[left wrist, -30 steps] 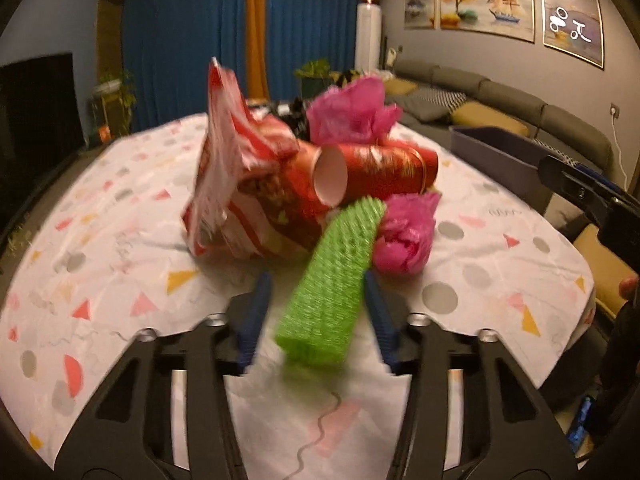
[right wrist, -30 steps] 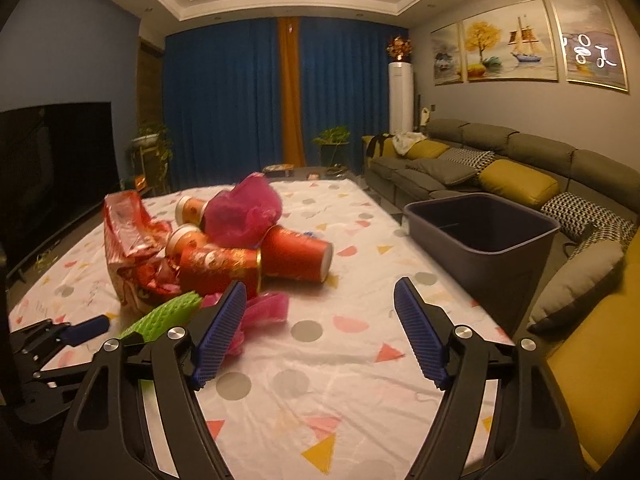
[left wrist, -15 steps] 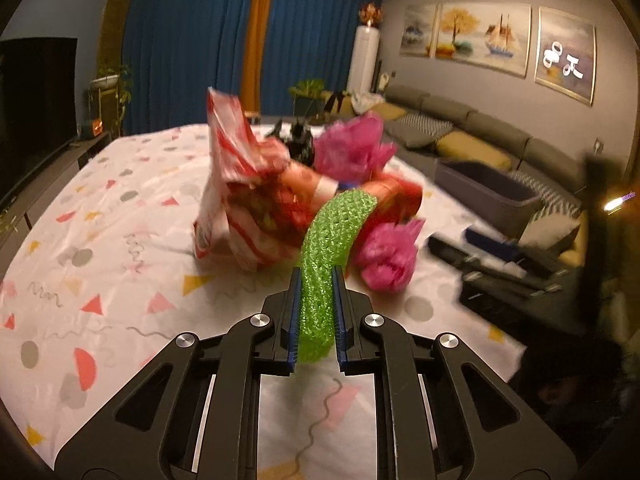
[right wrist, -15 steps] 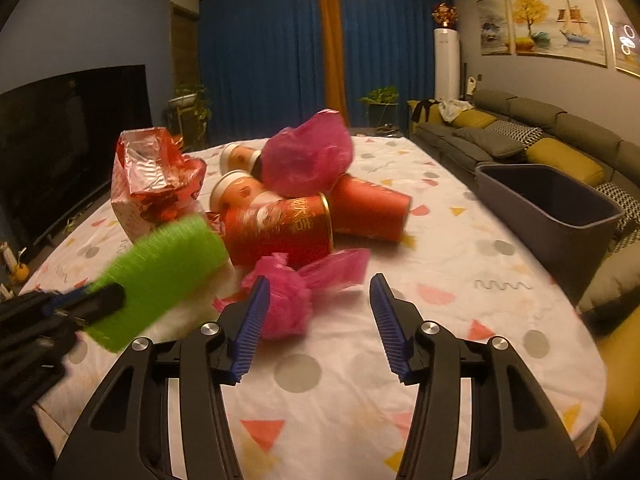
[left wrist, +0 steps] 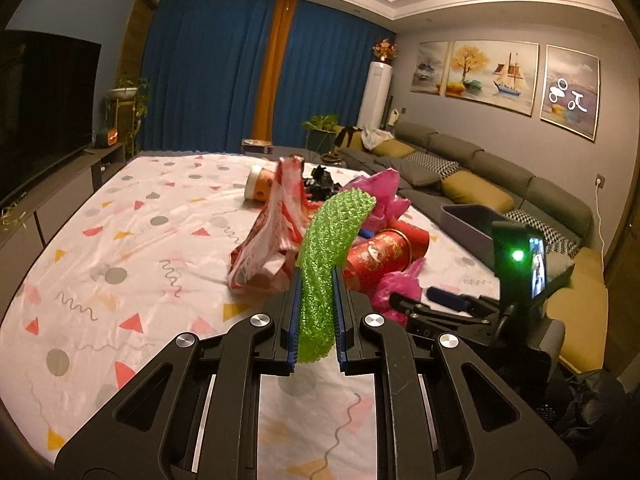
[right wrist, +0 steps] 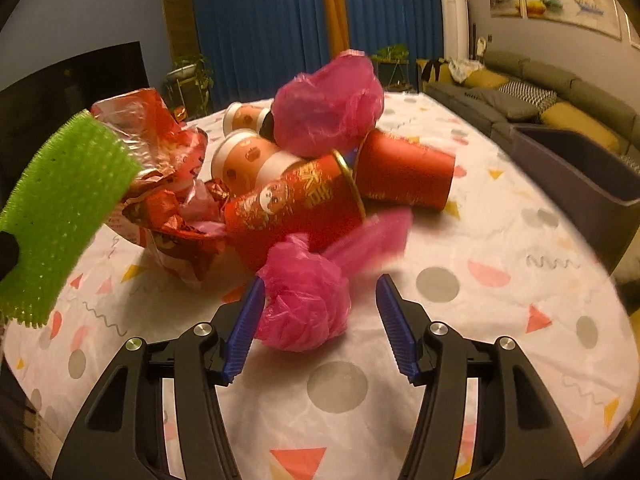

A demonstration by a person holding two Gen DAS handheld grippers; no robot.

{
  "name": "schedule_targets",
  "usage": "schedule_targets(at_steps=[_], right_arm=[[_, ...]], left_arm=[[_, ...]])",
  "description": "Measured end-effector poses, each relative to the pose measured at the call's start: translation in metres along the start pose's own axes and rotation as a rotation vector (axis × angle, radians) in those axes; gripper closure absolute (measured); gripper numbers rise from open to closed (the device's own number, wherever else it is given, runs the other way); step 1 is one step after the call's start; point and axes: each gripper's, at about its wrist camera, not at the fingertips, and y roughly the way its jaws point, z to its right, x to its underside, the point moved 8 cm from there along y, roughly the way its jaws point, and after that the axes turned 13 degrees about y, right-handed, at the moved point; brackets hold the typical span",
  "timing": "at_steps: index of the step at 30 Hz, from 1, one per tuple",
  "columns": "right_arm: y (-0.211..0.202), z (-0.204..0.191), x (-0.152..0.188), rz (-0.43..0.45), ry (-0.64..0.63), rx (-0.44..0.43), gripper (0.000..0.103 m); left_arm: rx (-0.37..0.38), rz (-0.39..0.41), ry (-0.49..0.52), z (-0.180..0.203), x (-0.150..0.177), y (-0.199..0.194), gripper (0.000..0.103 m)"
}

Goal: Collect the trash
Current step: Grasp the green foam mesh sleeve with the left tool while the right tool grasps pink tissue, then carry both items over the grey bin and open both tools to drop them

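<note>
While my left tool (left wrist: 316, 320) is clamped on the green foam net (left wrist: 326, 264), lifted off the desk (left wrist: 132, 264), my right tool (right wrist: 320, 320) is closing around the pink bag wad (right wrist: 304, 304), which lies on the desk between its jaws, nearer the left pad. Its tail runs toward two o'clock. The grey bin (right wrist: 576, 168) waits at three o'clock.

Blue curtains (left wrist: 208, 76), a television (left wrist: 44, 108), 3 paintings (left wrist: 490, 76).
</note>
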Motion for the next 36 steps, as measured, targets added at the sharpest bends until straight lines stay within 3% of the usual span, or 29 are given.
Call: schedule_targets(at_steps=[1,4,18,36], right_arm=[[0.000,0.000,0.002,-0.006,-0.002,-0.003,0.071],[-0.005,0.003,0.003,0.012,-0.017,-0.008,0.076],[-0.071,0.054,-0.017,0.163,0.033,0.007,0.077],[-0.092,0.112,-0.021,0.212,0.109,0.028,0.077]], left_arm=[[0.002,0.000,0.000,0.000,0.000,0.000,0.090],[0.008,0.001,0.006,0.004,0.000,-0.001,0.090],[0.066,0.015,0.057,0.046,-0.013,0.015,0.090],[0.109,-0.031,0.117,0.098,-0.016,0.061,0.090]])
